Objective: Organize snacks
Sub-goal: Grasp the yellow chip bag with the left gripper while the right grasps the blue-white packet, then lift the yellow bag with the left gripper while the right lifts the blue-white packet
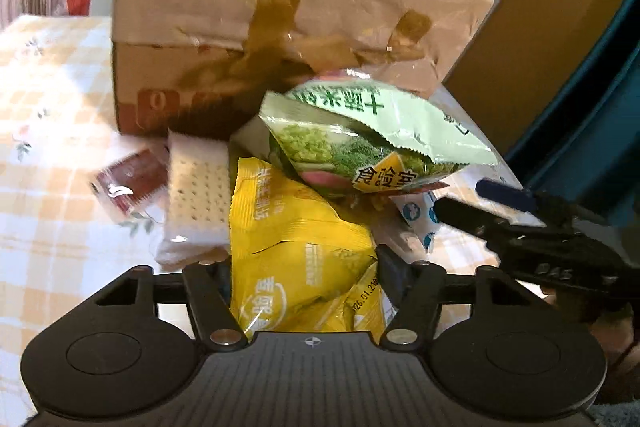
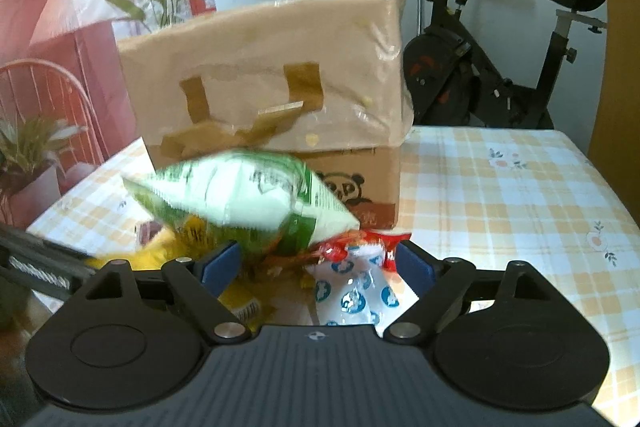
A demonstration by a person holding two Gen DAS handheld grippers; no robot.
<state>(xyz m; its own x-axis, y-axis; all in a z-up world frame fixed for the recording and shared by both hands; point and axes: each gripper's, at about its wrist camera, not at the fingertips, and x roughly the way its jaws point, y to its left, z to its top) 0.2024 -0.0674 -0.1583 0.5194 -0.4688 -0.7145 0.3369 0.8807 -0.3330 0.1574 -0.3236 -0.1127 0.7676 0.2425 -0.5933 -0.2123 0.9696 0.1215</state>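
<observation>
Yellow packet (image 1: pixel 296 247): lying nearest the left wrist camera, sitting between the left gripper's (image 1: pixel 306 263) jaws; whether the pads are pressing it is not showing, so a grip cannot be told.
Green packet (image 1: pixel 360 139): lying tilted ahead of the left gripper, resting on top of the yellow packet; in the right wrist view it is blurring just beyond the fingertips.
Right gripper (image 2: pixel 320 259): standing wide, blue pads apart, with nothing pinched between them.
Blue-and-white packet (image 2: pixel 356 295): lying between the right gripper's jaws, touching a red wrapper (image 2: pixel 360 241) just ahead.
Cracker packet (image 1: pixel 196 195): sitting to the left of the left gripper's tips, beside a dark red sachet (image 1: pixel 128 183).
Cardboard box (image 1: pixel 280 7): standing beyond the whole pile, taped over, on the checked tablecloth (image 2: pixel 500 207).
Exercise bike (image 2: pixel 500 67): standing behind the table.
</observation>
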